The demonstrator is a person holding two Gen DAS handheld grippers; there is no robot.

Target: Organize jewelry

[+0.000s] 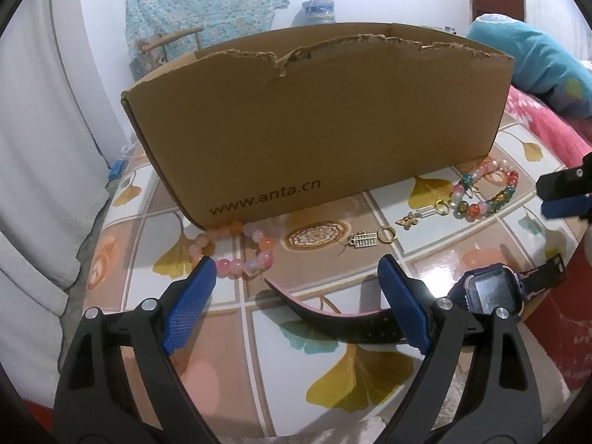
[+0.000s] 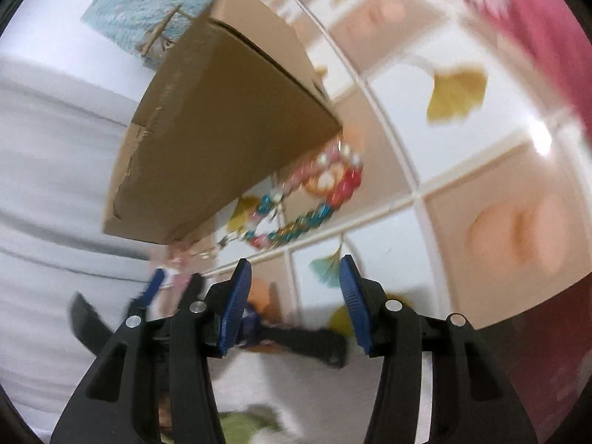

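Ginkgo-patterned tiles cover the table (image 1: 370, 381), where a torn box (image 1: 314, 129) stands with the jewelry strewn in front of it. A pink bracelet (image 1: 236, 255) lies against its near corner, two gold charms (image 1: 370, 238) sit mid-table, a multicolour bracelet (image 1: 484, 192) further right, and a watch (image 1: 492, 288) nearest. The left gripper (image 1: 296, 307) hangs low with jaws spread wide, empty — the watch strap runs between them untouched. The right gripper (image 2: 294, 303) holds nothing, its jaws half apart; its view is smeared, so its aim is probably the multicolour bracelet. To do this well, let one gripper work: settle the left pads squarely across the strap, close firmly, then lift clear of the box's ragged edge before dropping it inside.
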